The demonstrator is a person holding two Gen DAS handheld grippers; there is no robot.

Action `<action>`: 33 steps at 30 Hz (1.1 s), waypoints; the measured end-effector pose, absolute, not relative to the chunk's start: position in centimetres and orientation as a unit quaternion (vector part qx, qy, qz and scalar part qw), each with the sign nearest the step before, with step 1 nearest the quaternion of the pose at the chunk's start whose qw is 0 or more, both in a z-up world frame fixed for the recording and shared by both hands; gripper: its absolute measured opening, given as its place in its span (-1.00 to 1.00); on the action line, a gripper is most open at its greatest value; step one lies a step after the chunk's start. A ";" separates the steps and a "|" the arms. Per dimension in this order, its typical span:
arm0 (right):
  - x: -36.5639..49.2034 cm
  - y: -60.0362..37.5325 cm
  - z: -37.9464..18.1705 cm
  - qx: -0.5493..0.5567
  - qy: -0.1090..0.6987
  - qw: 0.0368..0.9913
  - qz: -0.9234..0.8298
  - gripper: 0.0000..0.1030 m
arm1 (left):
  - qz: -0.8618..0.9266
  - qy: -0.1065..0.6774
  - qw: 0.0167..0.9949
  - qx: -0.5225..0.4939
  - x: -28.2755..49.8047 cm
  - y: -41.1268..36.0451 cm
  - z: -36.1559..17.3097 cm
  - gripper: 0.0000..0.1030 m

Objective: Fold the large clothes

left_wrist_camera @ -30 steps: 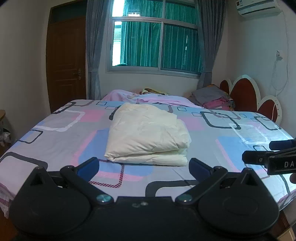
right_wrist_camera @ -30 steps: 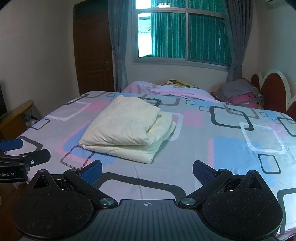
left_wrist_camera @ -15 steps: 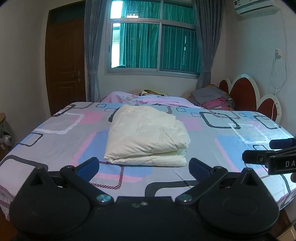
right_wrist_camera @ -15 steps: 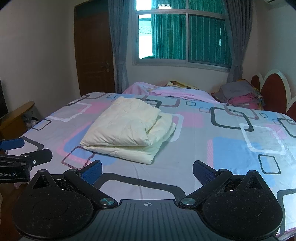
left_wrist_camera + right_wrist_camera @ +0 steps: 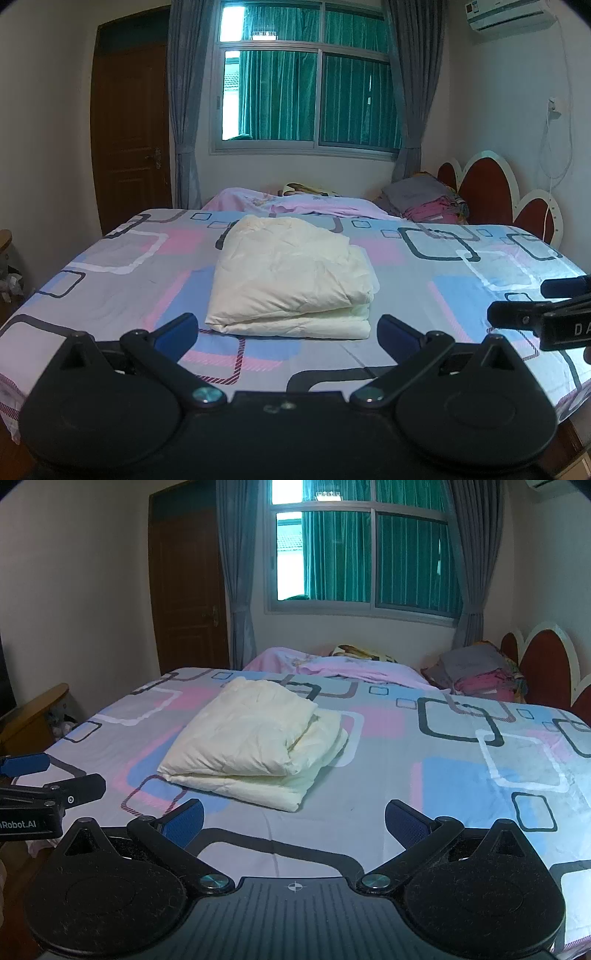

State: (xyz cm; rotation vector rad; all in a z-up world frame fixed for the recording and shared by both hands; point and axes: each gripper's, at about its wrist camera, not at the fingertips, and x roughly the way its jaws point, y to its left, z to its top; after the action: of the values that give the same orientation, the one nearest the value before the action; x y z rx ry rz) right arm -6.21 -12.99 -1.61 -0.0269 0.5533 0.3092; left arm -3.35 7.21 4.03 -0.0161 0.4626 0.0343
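A cream padded garment (image 5: 291, 277) (image 5: 255, 746) lies folded into a thick rectangle in the middle of the bed (image 5: 110, 280) (image 5: 424, 782). My left gripper (image 5: 286, 330) is open, held back from the garment's near edge with nothing between its blue pads. My right gripper (image 5: 293, 819) is open too, off the garment's near right corner and clear of it. Each gripper shows at the edge of the other's view: the right one (image 5: 532, 314) at the far right of the left wrist view, the left one (image 5: 48, 779) at the far left of the right wrist view.
A pink blanket (image 5: 306, 203) lies along the bed's far side. A pile of grey and pink clothes (image 5: 424, 203) sits by the red headboard (image 5: 487, 192) at the right. A wooden door (image 5: 129, 129), a curtained window (image 5: 306, 92) and a wooden chair (image 5: 33, 709) at left surround the bed.
Both grippers have drawn back and risen slightly, so the folded garment sits a little lower in each view. The garment itself has not moved.
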 end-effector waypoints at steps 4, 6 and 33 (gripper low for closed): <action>-6.1 -13.2 -1.4 -0.014 0.270 0.950 0.154 1.00 | 0.015 0.229 0.973 -0.004 -3.2 7.3 4.1 1.00; -6.1 -13.2 -1.3 -0.015 0.268 0.951 0.155 1.00 | 0.015 0.228 0.973 -0.003 -3.2 7.3 4.1 1.00; -5.9 -13.0 -0.9 -0.014 0.265 0.951 0.156 1.00 | 0.015 0.224 0.974 0.003 -3.1 7.0 4.2 1.00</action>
State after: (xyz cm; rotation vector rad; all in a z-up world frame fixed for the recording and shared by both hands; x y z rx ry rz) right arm -5.88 -13.03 -0.90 -0.0287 0.5382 0.3173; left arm -3.15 6.98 4.22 0.0066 0.4520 0.0305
